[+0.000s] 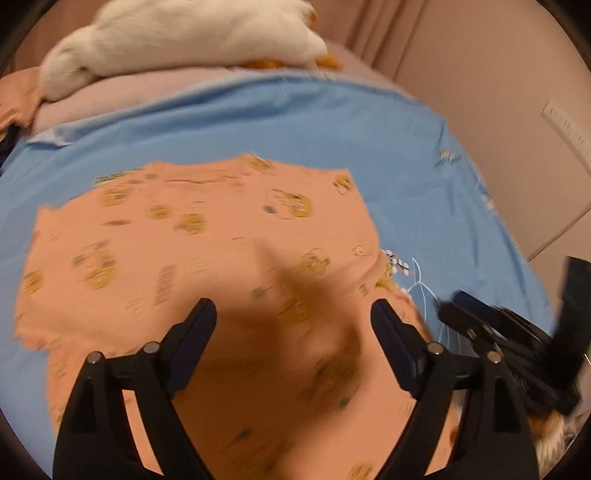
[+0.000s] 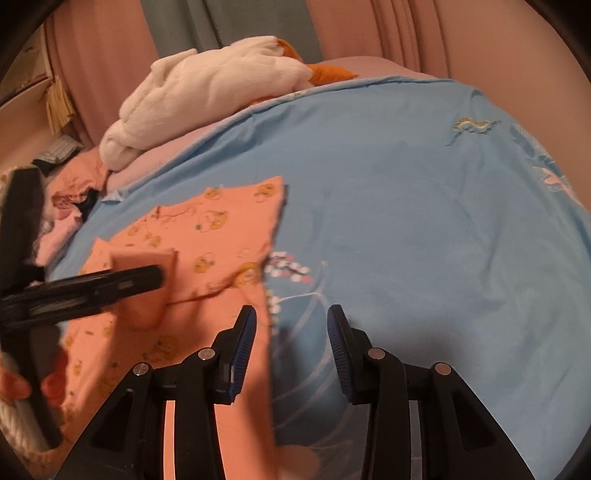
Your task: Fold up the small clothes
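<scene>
Garment: orange printed cloth (image 1: 207,258) spread flat on the blue sheet (image 1: 332,129) covering the bed.
Left gripper (image 1: 293,314): fingers spread wide, empty, hovering above the cloth's near part.
Right gripper (image 2: 291,325): fingers apart, empty, over the cloth's right edge and the sheet.
Beyond: white plush toy (image 2: 207,96) with orange parts on a pinkish blanket (image 1: 122,92) at the bed's far end.
Backdrop: pink curtains (image 2: 369,26).
Left side: heap of pink and orange clothes (image 2: 70,199).

Warm, dim indoor light — both fisheye views soft with motion blur.
A dark shadow falls on the peach printed cotton garment (image 1: 207,236) between the claws; the light-blue embroidered bed sheet (image 2: 406,221) bows, corners vignette black.
</scene>
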`<action>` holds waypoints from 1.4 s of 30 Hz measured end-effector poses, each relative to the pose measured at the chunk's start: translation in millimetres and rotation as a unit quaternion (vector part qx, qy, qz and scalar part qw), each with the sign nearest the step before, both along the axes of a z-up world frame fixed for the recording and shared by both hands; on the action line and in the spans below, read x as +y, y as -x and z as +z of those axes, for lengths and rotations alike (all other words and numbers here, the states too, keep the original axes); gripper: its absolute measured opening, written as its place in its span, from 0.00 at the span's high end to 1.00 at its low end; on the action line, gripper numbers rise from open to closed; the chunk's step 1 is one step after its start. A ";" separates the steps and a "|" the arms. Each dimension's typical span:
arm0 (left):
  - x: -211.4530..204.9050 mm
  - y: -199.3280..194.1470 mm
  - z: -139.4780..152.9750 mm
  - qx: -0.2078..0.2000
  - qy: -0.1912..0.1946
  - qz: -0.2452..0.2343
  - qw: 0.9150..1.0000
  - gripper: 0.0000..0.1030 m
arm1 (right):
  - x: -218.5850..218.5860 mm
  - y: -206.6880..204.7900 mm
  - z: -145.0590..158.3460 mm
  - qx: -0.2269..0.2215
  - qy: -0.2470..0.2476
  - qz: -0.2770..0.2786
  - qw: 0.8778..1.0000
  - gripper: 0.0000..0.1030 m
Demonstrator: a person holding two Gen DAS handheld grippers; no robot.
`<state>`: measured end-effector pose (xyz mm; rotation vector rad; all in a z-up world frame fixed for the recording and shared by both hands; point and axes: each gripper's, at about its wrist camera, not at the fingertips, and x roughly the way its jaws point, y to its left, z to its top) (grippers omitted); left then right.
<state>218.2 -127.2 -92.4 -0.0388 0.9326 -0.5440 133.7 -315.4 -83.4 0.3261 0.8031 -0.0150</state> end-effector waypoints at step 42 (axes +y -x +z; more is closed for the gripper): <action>153.1 3.8 -28.0 0.049 0.019 0.167 0.985 0.14 | 28.0 -100.6 1.3 0.063 0.095 0.049 0.992 0.95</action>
